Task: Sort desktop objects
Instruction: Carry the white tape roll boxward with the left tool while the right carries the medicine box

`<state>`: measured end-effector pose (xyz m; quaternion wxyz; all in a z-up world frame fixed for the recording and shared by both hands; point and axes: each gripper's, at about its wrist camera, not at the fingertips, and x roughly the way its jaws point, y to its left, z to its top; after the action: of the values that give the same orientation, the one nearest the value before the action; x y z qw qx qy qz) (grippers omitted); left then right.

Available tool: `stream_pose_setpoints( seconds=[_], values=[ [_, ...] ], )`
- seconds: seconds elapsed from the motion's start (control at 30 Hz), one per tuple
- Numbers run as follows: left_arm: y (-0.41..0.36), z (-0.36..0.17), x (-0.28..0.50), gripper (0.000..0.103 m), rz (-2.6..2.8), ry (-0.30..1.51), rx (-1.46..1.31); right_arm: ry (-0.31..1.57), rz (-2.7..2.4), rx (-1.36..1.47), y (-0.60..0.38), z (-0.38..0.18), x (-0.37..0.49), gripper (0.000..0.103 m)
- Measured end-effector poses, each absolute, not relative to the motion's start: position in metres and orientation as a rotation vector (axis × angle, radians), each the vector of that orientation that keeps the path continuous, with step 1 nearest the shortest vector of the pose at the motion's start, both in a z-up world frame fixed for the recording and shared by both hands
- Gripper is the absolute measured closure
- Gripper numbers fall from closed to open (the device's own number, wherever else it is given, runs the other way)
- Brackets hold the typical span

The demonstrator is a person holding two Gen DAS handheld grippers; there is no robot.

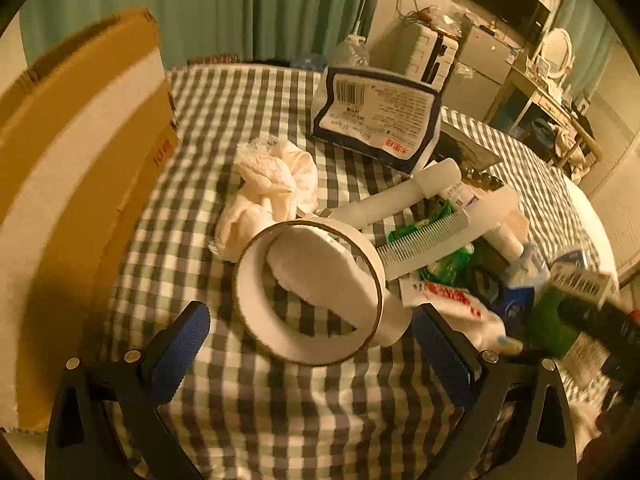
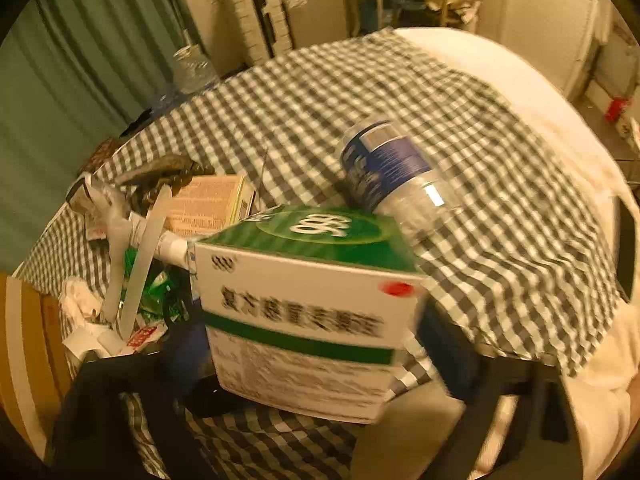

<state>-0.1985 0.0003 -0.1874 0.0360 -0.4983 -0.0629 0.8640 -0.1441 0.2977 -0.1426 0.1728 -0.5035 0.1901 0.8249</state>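
In the left wrist view my left gripper (image 1: 310,340) is open, its blue pads on either side of a white tape roll (image 1: 308,292) that stands on the checked cloth (image 1: 248,112). A white tube (image 1: 320,272) lies through the roll. In the right wrist view my right gripper (image 2: 308,344) is shut on a green and white medicine box (image 2: 304,312), held above the table's near edge. The box also shows blurred at the right edge of the left wrist view (image 1: 580,280).
A cardboard box (image 1: 80,184) stands at the left. A crumpled white cloth (image 1: 272,188), a navy-edged packet (image 1: 376,116), a comb (image 1: 424,236), tubes and green wrappers (image 1: 448,260) crowd the middle. A plastic bottle (image 2: 392,172) lies behind the medicine box.
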Motion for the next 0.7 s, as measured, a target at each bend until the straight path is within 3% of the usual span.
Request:
stream_pose_setpoints(
  seconds=[0.23,0.27,0.3,0.5,0.7],
  values=[
    [-0.002,-0.192,-0.222,0.0,2.657,-0.282,-1.547,0.43,2.416,-1.439,0.293,-0.142,-0.139,0.021],
    [-0.003,-0.193,-0.223,0.003,2.656,-0.293,-1.545,0.432,2.421,-1.44,0.293,-0.142,-0.137,0.021],
    [-0.006,-0.196,-0.226,0.017,2.642,-0.296,-1.568,0.436,2.423,-1.443,0.294,-0.142,-0.137,0.021],
    [-0.01,-0.19,-0.22,0.017,2.603,-0.337,-1.584,0.488,2.436,-1.446,0.299,-0.14,-0.131,0.021],
    [-0.01,-0.149,-0.196,0.016,2.652,-0.297,-1.492,0.452,2.515,-1.391,0.294,-0.111,-0.117,0.022]
  ],
)
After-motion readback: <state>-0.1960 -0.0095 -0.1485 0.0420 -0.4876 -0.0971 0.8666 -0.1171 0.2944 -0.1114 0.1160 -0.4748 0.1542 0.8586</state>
